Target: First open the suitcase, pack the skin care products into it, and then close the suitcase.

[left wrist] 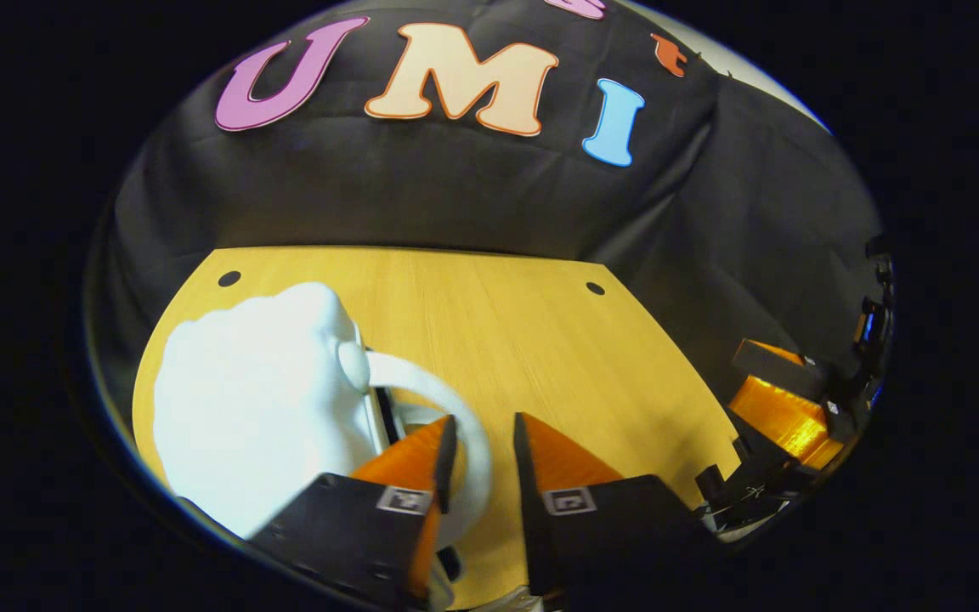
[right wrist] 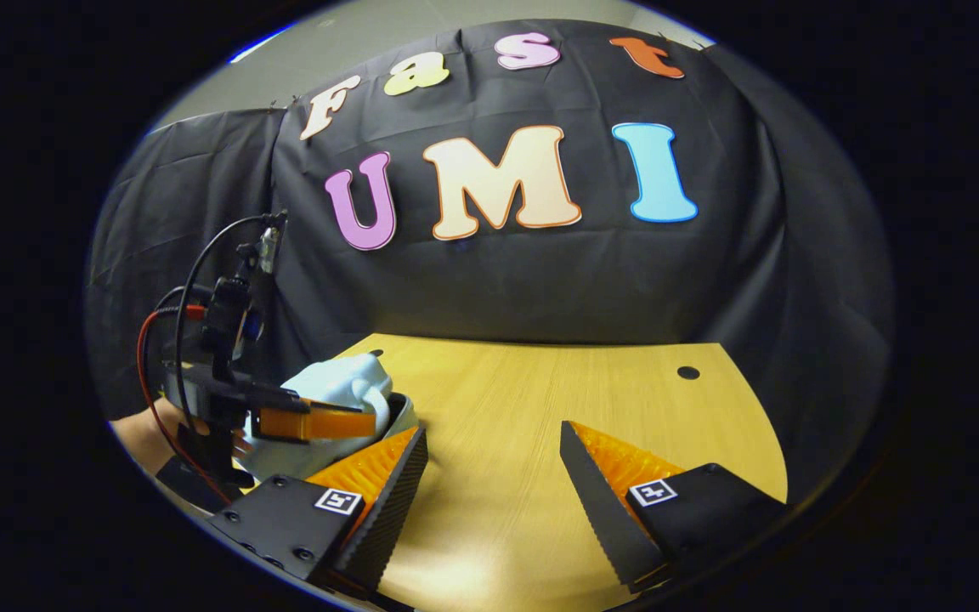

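Right up front in the left gripper view, my left gripper (left wrist: 481,455) sits with its jaws at a narrow gap, and the white handle (left wrist: 455,408) of the suitcase (left wrist: 260,408) curves through that gap. Can't tell if both fingers actually press on it. That white, lumpy-shelled case lies on the left part of the wooden table (left wrist: 540,340), handle end pointing toward my claw, long axis running away from the camera. Off at the right edge is my other gripper (left wrist: 783,408).

Over in the right gripper view, my right gripper (right wrist: 494,459) is spread wide above bare table with nothing between the fingers. To its left, the left gripper (right wrist: 319,422) rests against the suitcase (right wrist: 345,382), with a hand (right wrist: 154,433) behind it.
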